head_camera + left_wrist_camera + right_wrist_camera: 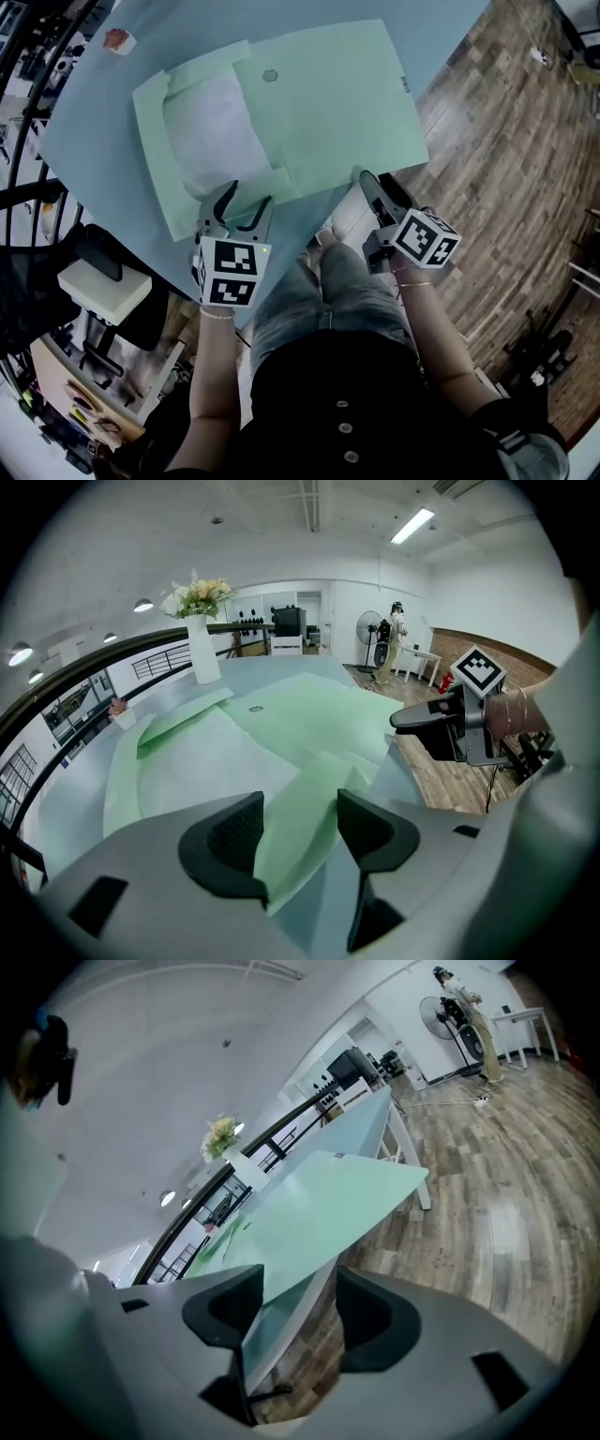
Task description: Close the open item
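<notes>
Tabletop point(94, 122), pale blue, carries the task's item: a mint-green document folder point(328, 103) lying open near the front edge, its large cover panel spread to the right and its right corner reaching past the table edge. White sheets point(211, 131) lie exposed in the left half, framed by narrow green flaps. Judgement: closing is at its start, since no flap is folded over the sheets. The left gripper point(246, 208) hovers over the near flap point(277, 180) with jaws apart; green paper shows between the pads, neither pressing on it. The right gripper point(375, 192) sits at the table edge below the cover's corner, jaws spread wide and empty. Next move likely calls for pinching the cover's edge and swinging it leftward over the sheets. A snap button point(270, 75) marks the cover. A flower vase point(202, 649) and a small red-and-white object point(118, 40) stand well apart; nothing obstructs.
</notes>
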Demonstrator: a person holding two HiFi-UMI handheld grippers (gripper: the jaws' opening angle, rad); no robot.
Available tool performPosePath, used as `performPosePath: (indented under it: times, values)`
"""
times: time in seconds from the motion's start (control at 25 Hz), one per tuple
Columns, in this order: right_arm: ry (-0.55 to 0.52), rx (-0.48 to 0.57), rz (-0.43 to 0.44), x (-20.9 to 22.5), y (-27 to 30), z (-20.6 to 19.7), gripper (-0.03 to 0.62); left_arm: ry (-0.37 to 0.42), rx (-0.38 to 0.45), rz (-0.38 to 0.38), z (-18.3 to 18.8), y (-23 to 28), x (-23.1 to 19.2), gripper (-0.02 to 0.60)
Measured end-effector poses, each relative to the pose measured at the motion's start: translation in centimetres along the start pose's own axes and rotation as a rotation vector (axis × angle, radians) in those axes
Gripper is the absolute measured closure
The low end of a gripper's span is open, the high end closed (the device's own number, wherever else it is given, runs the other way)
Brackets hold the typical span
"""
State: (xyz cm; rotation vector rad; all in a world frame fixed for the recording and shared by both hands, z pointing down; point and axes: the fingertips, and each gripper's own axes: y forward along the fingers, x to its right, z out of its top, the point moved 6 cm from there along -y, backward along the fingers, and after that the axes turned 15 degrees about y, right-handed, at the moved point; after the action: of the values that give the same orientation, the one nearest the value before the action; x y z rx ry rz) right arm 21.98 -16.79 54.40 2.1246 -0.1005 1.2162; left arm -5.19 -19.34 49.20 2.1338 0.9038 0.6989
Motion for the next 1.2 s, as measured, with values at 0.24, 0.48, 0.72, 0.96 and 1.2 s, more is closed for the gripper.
performPosePath:
  times: [0.24, 0.48, 0.72, 0.96, 1.2]
  values:
    - [0.061, 0.054, 0.011, 0.5, 0.7, 1.0, 0.361, -0.016, 0.01, -0.005, 0.0, 0.3, 0.0, 0.33]
    - [0.178, 0.13, 0.028, 1.6, 1.3, 1.8, 0.358, -0.007, 0.01, 0.001, -0.1, 0.3, 0.1, 0.333]
    - [0.281, 0.185, 0.012, 2.3, 1.5, 2.0, 0.36, -0.019, 0.007, -0.003, -0.1, 0.4, 0.2, 0.336]
    - [0.25, 0.192, 0.044, 2.3, 1.8, 1.9, 0.382, -0.021, 0.007, -0.001, -0.1, 0.4, 0.2, 0.337]
    - [0.13, 0.175, 0.069, 1.2, 1.9, 2.3, 0.46, -0.019, 0.006, -0.001, 0.0, 0.3, 0.2, 0.343]
